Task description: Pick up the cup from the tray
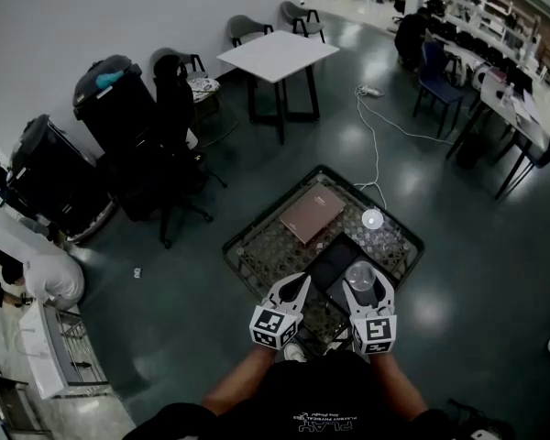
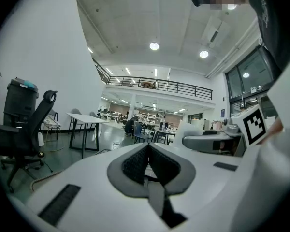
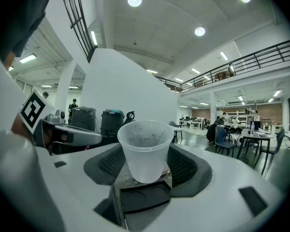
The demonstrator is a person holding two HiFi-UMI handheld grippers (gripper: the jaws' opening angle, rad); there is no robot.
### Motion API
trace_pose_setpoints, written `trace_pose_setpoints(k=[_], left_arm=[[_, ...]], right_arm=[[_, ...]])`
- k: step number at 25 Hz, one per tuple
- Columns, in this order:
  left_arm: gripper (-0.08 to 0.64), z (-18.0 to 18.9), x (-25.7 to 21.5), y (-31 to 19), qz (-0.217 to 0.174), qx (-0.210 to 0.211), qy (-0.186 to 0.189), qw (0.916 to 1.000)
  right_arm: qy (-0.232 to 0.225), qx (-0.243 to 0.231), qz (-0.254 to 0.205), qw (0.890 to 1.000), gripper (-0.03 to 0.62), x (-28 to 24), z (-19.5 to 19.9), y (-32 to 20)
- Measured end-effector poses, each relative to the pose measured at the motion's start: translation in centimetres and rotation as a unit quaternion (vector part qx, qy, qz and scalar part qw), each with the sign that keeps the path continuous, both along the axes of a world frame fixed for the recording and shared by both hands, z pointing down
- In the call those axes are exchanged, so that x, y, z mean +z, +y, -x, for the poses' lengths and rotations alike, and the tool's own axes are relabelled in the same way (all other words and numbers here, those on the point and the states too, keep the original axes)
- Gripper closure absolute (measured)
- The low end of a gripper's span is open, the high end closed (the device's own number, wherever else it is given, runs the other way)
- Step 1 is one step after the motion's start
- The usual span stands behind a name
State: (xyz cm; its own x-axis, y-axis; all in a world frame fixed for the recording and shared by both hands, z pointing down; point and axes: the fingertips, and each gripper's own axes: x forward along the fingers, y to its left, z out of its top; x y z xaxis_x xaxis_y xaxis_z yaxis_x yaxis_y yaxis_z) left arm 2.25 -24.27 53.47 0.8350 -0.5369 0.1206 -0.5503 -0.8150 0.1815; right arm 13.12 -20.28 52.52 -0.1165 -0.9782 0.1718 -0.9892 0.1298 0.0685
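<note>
Dark mesh tray (image 1: pixel 268 250) sits diag. on grey floor (image 1: pixel 165 282). On it: brown flat slab (image 1: pixel 312 214), laptop-like, at 12 o'clock; sm. white round lid (image 1: pixel 373 218) at 2; black panel (image 1: pixel 333 264) nr ctr; clear cup (image 1: pixel 359 276) at 5, upright, resting or lifted unclear.

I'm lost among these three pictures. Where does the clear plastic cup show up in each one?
Head view: the plastic cup is low and right of centre, between the right gripper's jaws.
Left gripper view: a pale shape right of centre may be the cup; I cannot tell.
Right gripper view: the cup is dead centre, between the jaws.
Shared landmark: the black bin with a teal top.
</note>
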Motion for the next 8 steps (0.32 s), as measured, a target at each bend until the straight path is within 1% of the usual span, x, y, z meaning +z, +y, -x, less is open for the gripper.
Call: trace_pose_setpoints(k=[4, 8], left_arm=[[0.551, 0.4, 0.0, -0.1, -0.001, -0.003, -0.002, 1.0000], [0.551, 1.2, 0.3, -0.9, -0.001, -0.015, -0.006, 0.9999]], right_arm=[[-0.008, -0.007, -0.007, 1.000, 0.308, -0.1, 0.4, 0.2], [-0.013, -0.015, -0.014, 1.000, 0.308, -0.2, 0.6, 0.2]])
